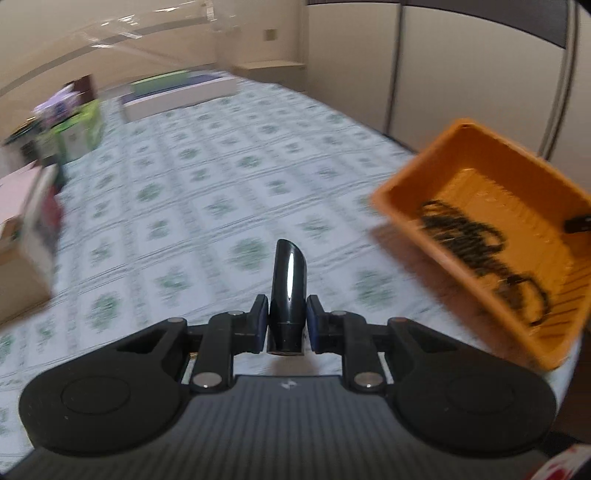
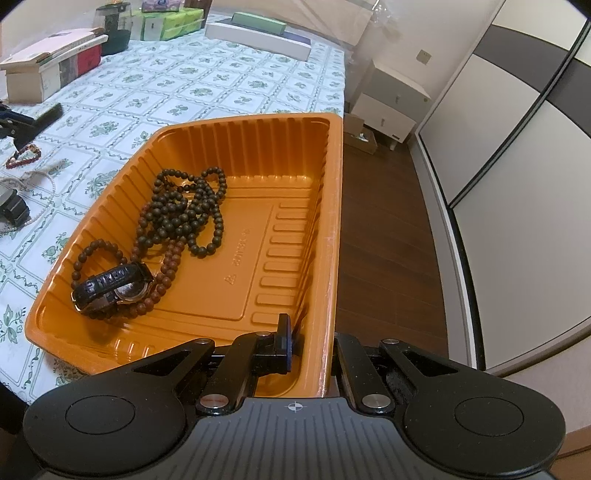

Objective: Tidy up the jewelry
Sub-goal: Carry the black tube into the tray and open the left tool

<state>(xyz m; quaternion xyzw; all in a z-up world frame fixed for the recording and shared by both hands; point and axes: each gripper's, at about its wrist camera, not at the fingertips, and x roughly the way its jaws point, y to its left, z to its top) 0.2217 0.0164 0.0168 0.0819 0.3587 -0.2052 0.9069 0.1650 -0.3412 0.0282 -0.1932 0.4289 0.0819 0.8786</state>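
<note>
Landmark: orange tray [image 2: 258, 155], ribbed plastic, set at the table's edge w/ its far long side overhanging the dark wood floor [image 2: 384, 236].
Left gripper [image 1: 286, 321]: jaws narrow, clamped on a glossy black tube-like object [image 1: 288, 291]; object is held upright betw. the blue pads, slanted tip up. Exact identity of object cannot be told. Gripper is seen left of the tray, above the tablecloth [image 1: 207, 177]; view is motion-blurred.
Right gripper [image 2: 314, 350]: jaws pinched nearly together on the tray's near-right wall; one finger is seen inside the tray, the other outside the rim.
Tray contents: dark bead strands [image 2: 192, 210] are piled left of centre; a reddish-brown bead bracelet [image 2: 94, 254] lies nearer the near-left corner; a black wristwatch [image 2: 114, 286] rests on the beads there.
Outside tray, left: a red bead bracelet [image 2: 24, 155], a pale thin chain [image 2: 40, 177] and a black watch-like item [image 2: 13, 210] lie on the cloth, well apart from the tray.
Beyond tray, far side of table: boxes [image 2: 48, 66] and green packs [image 2: 173, 22] are stacked along the edge.
Right of tray: white-and-dark wardrobe doors [image 2: 517, 147]; a small white cabinet [image 2: 391, 107] stands on the floor.
</note>
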